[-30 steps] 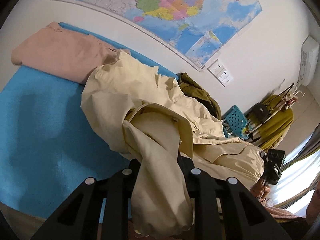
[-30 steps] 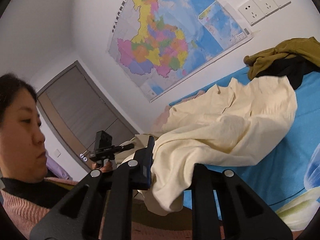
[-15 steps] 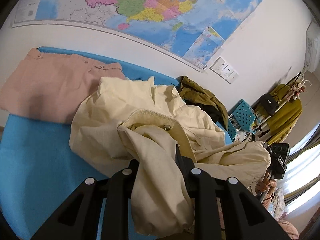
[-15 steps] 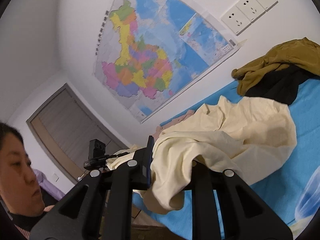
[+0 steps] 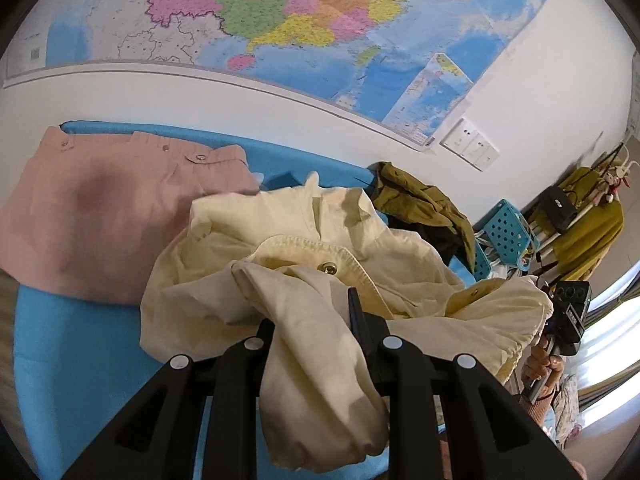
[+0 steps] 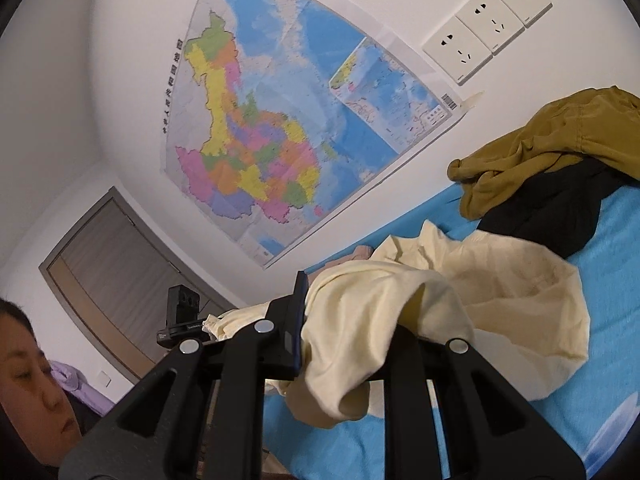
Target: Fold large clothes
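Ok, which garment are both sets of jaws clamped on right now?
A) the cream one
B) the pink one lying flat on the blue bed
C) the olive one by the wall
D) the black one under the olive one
A: the cream garment is bunched between the jaws of the left gripper and of the right gripper; the pink garment lies flat, untouched.

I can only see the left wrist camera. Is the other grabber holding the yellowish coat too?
Observer: Yes. In the right wrist view the right gripper is shut on a bunch of the cream jacket.
Operator: What's under that green-brown thing?
Observer: A black garment lies under the olive garment, on the blue sheet.
Operator: Is there a door?
Observer: Yes, a grey door stands below the wall map in that view.
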`<state>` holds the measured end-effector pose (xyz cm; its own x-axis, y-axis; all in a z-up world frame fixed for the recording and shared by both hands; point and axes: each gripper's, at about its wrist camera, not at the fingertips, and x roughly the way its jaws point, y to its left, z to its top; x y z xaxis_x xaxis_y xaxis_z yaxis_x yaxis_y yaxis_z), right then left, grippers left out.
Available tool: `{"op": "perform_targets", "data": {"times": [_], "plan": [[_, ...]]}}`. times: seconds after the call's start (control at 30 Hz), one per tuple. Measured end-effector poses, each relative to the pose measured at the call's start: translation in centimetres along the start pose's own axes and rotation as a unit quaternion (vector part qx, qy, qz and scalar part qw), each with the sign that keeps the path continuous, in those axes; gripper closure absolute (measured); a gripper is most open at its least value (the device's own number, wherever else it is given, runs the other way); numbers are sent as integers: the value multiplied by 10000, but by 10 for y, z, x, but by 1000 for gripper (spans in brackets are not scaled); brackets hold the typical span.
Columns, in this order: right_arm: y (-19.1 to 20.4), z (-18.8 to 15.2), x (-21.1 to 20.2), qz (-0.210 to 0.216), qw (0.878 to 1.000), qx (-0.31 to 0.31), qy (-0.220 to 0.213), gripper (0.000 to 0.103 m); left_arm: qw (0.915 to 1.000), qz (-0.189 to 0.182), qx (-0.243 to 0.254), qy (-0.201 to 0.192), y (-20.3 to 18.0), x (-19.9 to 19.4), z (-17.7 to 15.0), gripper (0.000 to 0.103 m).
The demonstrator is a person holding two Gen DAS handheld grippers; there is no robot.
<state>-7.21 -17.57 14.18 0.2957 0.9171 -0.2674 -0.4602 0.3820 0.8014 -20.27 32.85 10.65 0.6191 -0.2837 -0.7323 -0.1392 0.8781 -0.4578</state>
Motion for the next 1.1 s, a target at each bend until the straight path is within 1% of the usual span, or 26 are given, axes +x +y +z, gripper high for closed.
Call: {"op": "perform_targets", "data": {"times": [0.17,0.3,0.37,0.67,1.1], "plan": [[-9,14,13,-65,9999,81,72,87,9998,85,-130,115,7,12,22,82],[-17,22,22,-150,9997,136,112,86,9994,265,-116,185,8,24,30,82],[-20,25,26,-184,9996,160,125,86,9993,274,-148,226,10,29,36,82],[-32,38,45,-333,9988,262,225,86,9982,403,-249,370,19,47,53,82],[-49,48,63,-514,9973,416,318,85,9968,516,-370,488,28,69,65,82]]}}
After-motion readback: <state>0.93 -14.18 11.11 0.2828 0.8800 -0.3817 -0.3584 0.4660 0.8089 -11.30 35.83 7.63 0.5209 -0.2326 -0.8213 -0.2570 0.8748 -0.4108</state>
